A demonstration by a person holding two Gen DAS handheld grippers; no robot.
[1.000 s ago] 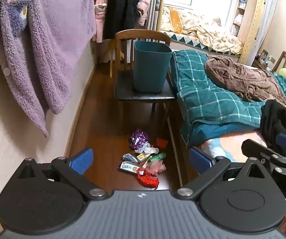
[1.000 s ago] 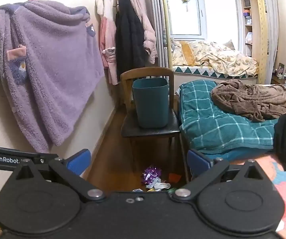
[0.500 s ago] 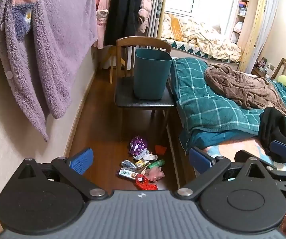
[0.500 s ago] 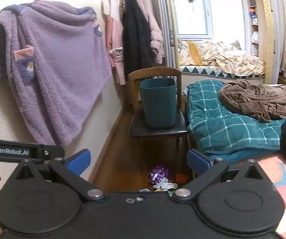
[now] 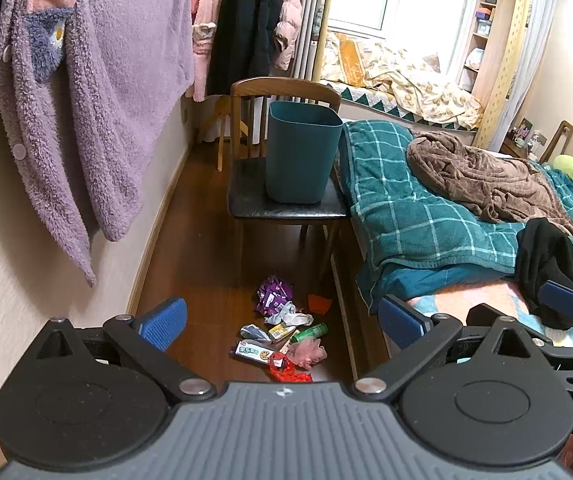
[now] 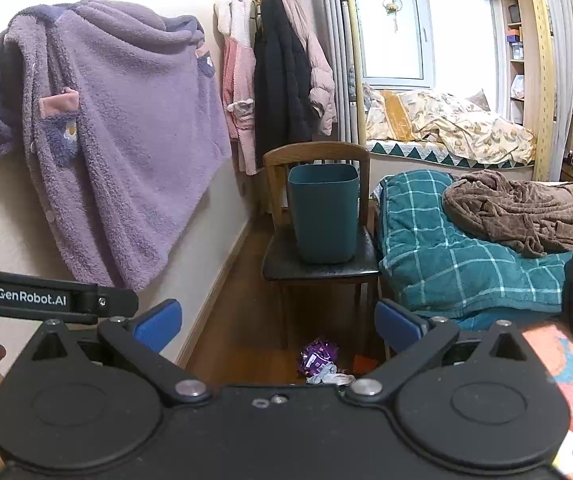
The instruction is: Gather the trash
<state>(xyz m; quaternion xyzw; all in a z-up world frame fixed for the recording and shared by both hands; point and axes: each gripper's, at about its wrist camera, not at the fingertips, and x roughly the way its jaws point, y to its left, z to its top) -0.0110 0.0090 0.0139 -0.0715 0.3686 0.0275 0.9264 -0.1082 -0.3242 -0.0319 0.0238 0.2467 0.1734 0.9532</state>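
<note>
While both tools were held spread and empty, nothing had been collected.
The trash pile (image 5: 282,332) was seen on the floor before the chair (image 5: 286,200); light, crinkly wrappers, best pinched at loose edges.

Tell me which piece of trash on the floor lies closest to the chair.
The purple crumpled wrapper. It lies at the far end of the litter pile, just in front of the chair; the red wrapper and the others lie farther back.
</note>
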